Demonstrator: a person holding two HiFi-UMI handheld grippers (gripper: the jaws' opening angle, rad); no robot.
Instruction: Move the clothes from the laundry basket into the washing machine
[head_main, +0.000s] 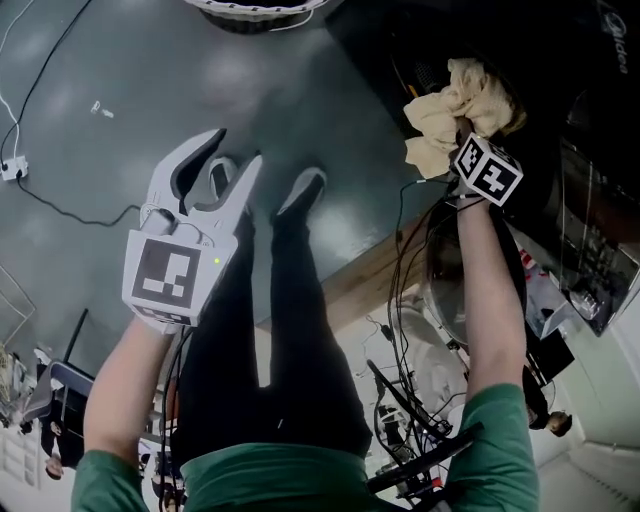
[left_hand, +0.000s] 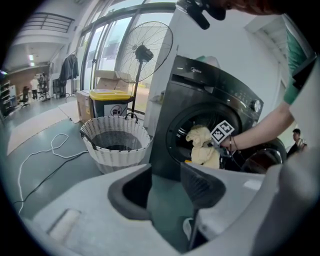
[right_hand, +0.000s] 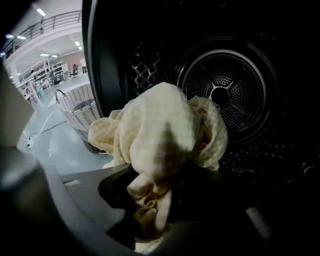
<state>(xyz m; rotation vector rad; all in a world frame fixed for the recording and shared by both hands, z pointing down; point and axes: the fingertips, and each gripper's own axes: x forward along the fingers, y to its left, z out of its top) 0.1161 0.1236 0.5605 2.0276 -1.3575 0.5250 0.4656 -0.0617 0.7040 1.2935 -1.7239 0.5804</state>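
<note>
My right gripper (right_hand: 152, 200) is shut on a pale yellow checked cloth (right_hand: 165, 135), bunched between its jaws. It holds the cloth at the round door opening of the dark washing machine (left_hand: 200, 95), with the empty drum (right_hand: 225, 95) straight ahead. In the head view the cloth (head_main: 455, 115) hangs at the machine's mouth above the marker cube. My left gripper (head_main: 222, 165) is open with nothing between its fingers, held out over the grey floor. The white woven laundry basket (left_hand: 116, 145) stands left of the machine; I see no clothes inside it from here.
A standing fan (left_hand: 145, 52) and a yellow-lidded bin (left_hand: 111, 102) are behind the basket. A white cable (left_hand: 45, 155) loops over the floor at left. The machine's open door (head_main: 450, 290) and black wires hang near my right arm.
</note>
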